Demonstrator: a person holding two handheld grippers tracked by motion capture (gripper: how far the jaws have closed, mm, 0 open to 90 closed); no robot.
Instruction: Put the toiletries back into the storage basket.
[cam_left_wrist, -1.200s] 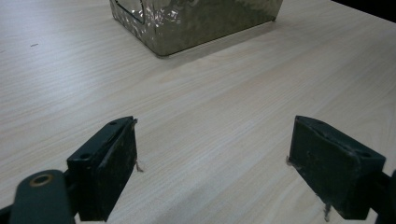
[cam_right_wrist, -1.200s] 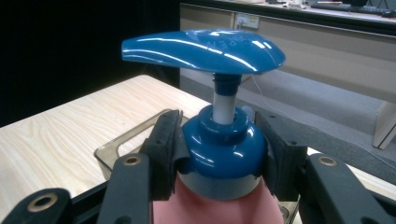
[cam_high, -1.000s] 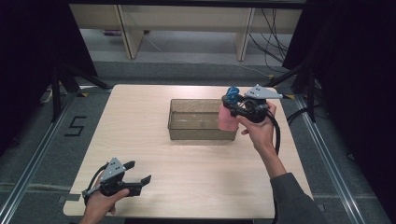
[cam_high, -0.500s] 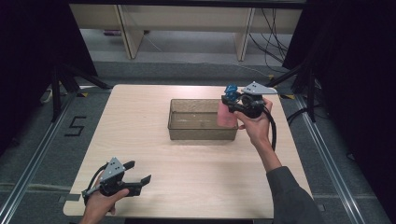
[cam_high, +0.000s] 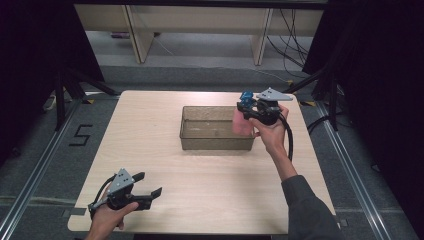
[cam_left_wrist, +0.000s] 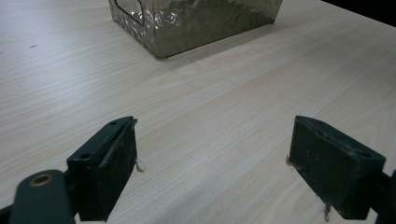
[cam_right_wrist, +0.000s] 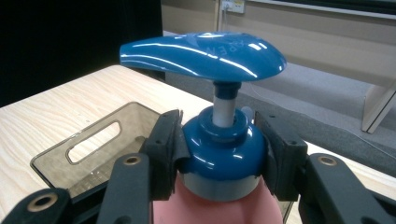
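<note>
holding a pink pump bottle (cam_high: 242, 121) upright in the right gripper (cam_high: 256, 111), jaws clamping its blue collar (cam_right_wrist: 223, 148) from both sides, long axis standing vertical. hanging over the right end of the clear bin (cam_high: 216, 128), low at the rim, so likely going straight down into it. pointing the blue pump head (cam_right_wrist: 202, 54) across the bin's open top; judging the near wall and handle slot (cam_right_wrist: 93, 140) as the edges to clear. resting the left gripper (cam_high: 141, 191) near the table's (cam_high: 150, 130) front left corner, well apart, jaws spread wide over bare wood.
</note>
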